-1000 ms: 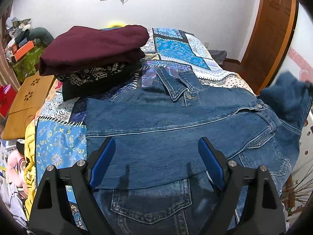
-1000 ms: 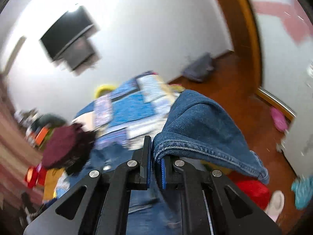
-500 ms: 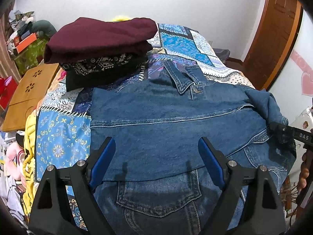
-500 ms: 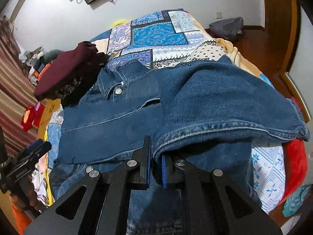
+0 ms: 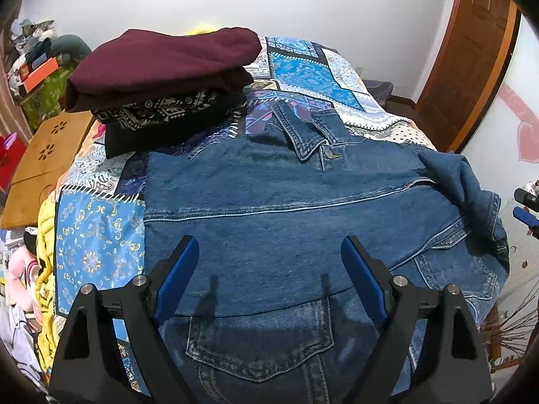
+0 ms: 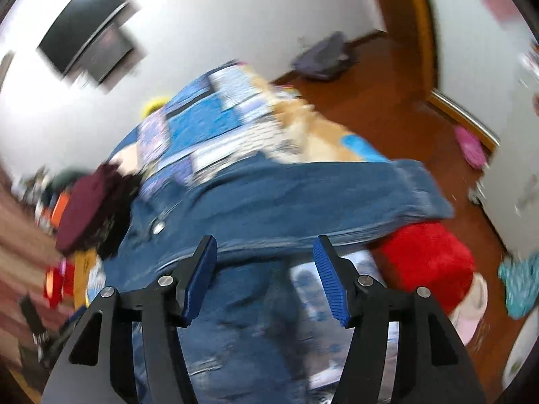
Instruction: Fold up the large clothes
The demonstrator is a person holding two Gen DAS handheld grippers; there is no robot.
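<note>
A blue denim jacket lies spread on the patchwork bed cover, collar toward the far wall. One sleeve lies folded over its right side. My left gripper hovers open above the jacket's lower back, nothing between its blue pads. In the blurred right wrist view the jacket lies ahead with its sleeve cuff at the right. My right gripper has its jaws opening, and the sleeve's edge lies just beyond the fingertips, not pressed by the pads. Its tip shows at the far right of the left wrist view.
A folded maroon garment sits on a black patterned one at the bed's far left. A wooden stool stands left of the bed. A red cushion lies off the bed's right edge, above wooden floor.
The right gripper was shut on the sleeve, carried it down onto the jacket's right side, then parted its jaws and let it go. The left gripper stayed put.
</note>
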